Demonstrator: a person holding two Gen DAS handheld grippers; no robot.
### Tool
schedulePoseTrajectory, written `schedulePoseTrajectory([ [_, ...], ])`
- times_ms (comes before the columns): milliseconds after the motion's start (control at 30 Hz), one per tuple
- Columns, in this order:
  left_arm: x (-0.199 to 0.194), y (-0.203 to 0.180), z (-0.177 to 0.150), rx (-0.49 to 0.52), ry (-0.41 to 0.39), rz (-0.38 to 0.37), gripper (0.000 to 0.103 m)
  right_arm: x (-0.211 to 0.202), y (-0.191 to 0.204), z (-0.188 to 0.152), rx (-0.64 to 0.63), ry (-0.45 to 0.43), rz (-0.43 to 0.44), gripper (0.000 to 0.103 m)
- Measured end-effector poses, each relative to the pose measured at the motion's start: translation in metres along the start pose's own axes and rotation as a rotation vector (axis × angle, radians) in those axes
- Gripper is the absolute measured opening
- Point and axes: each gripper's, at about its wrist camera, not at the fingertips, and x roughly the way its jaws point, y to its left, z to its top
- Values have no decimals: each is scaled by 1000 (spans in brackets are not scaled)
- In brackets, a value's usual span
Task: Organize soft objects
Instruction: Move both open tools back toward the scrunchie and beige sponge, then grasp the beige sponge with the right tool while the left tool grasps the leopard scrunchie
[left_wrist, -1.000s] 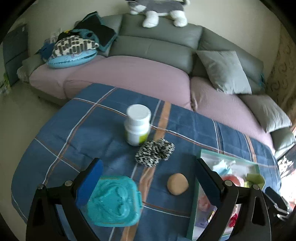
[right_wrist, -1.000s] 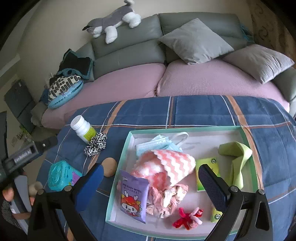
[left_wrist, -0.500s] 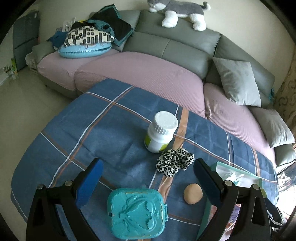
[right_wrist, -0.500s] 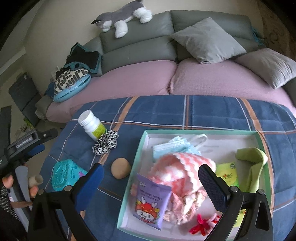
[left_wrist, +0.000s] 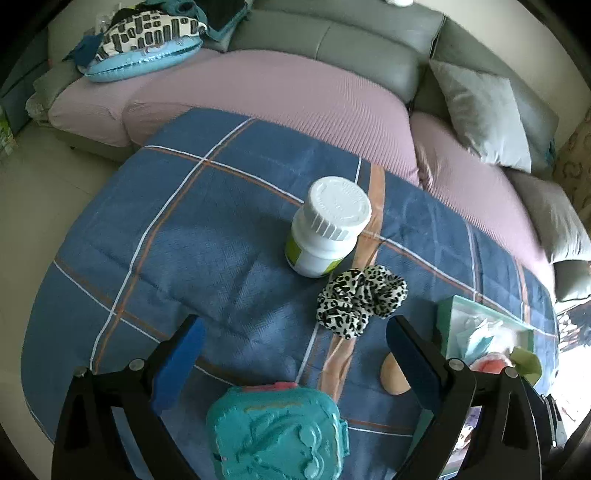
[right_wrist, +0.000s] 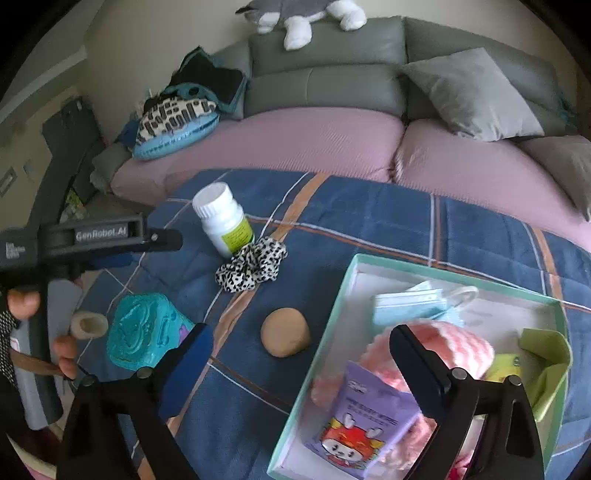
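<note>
A leopard-print scrunchie lies on the blue plaid blanket next to a white bottle. A tan soft ball rests between the scrunchie and the teal-rimmed box. My left gripper is open above the blanket, with the scrunchie just ahead of its right finger. My right gripper hangs over the ball and the box's left rim. Its jaws are closing slightly, wide apart, and the pads press on nothing.
A teal plastic case sits at the blanket's near edge. The box holds a face mask, a pink-white cloth, a purple packet and a green cloth. A hand is at the left. A sofa with cushions stands behind.
The left gripper has moved forward and down towards the bottle and scrunchie. The right gripper has shifted left from over the box to over the tan ball.
</note>
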Motion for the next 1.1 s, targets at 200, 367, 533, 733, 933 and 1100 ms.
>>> schedulePoseTrajectory([
  [200,10,-4,7,-25,25,-8,98,21,10,4,-35,49,18,85],
  [367,26,-19,11,1,65,-2,98,38,16,9,-62,98,40,79],
  [533,42,-25,13,2,100,-19,98,53,27,16,-133,139,32,73],
  [733,55,-18,15,-19,119,15,98,74,31,15,-162,200,46,67],
  [933,68,-18,15,-29,155,-16,97,92,34,10,-176,251,29,67],
  [1100,70,-14,16,-44,159,-23,93,101,33,7,-174,270,21,64],
])
